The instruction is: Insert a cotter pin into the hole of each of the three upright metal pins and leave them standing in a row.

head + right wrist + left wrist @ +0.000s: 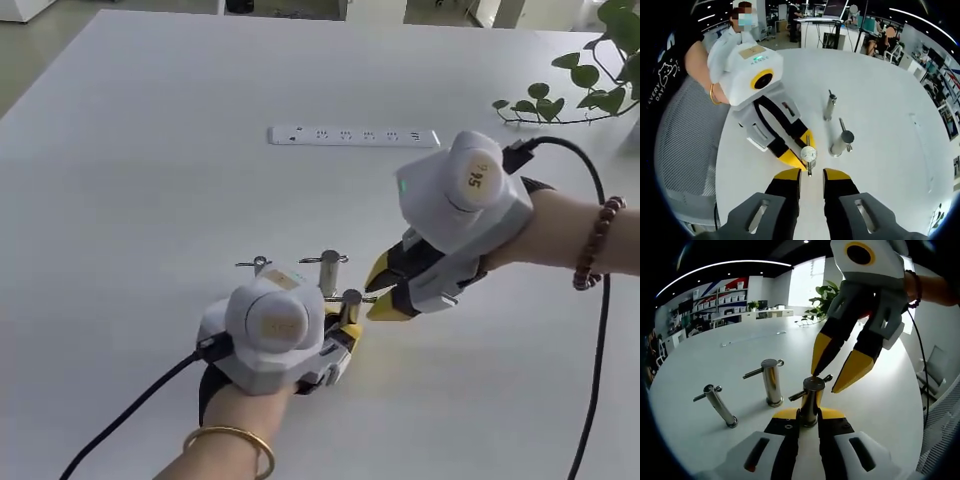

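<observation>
A: Noted polished steel on nearest pin (811,399), middle pin (772,382), far pin (720,406), 6 round to 9 o'clock in left gripper view. Smooth, mirror-glossy.
B: Confirmed. Thin bare wire for cotter pins (755,372), duller sheen. And table (150,150)?
A: White, matt, smooth. White plastic, faint gloss, on power strip (353,135) at 12 o'clock, head view.
B: Pale grey satin plastic on left gripper (345,327) and right gripper (382,290) shells; matt yellow jaw tips. Shiny gold metal on bangle (235,440) at 6 o'clock; brown wood-like beads on bracelet (597,240) at 3.
</observation>
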`<act>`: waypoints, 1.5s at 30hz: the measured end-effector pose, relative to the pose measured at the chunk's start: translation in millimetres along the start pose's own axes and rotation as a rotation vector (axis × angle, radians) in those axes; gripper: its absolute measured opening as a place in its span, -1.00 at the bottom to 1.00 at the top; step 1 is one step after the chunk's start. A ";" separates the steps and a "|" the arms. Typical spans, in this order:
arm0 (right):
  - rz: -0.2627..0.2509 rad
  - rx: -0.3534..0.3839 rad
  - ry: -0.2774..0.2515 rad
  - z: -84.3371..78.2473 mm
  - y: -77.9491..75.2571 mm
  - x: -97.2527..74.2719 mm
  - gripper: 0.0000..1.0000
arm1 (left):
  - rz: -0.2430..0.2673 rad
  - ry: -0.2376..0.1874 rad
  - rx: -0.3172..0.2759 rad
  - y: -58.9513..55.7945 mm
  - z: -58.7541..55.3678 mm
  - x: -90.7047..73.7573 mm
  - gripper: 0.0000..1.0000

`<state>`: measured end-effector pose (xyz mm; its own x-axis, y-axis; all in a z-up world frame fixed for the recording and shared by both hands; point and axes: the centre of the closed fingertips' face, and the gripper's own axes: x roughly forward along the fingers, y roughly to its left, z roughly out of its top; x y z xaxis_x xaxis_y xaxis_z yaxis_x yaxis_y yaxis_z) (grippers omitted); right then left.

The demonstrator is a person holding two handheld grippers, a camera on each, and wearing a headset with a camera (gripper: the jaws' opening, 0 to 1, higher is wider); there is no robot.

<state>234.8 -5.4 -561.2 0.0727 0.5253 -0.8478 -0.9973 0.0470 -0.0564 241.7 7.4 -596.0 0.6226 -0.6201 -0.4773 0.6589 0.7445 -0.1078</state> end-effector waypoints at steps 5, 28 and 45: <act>-0.014 0.021 -0.013 -3.9 -1.3 -4.4 -0.86 | 0.001 0.000 -0.003 0.0 0.1 0.0 -0.76; 0.002 -0.037 -0.020 6.3 7.1 -0.2 -1.00 | 0.000 0.002 -0.021 -0.3 -0.8 -0.1 -0.75; -0.007 -0.036 -0.022 8.1 6.7 3.4 -0.90 | 0.000 0.014 -0.027 1.0 -2.1 0.7 -0.74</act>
<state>228.4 3.5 -560.2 0.0796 0.5437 -0.8355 -0.9965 0.0206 -0.0816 241.8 8.3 -598.3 0.6167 -0.6165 -0.4895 0.6470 0.7512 -0.1308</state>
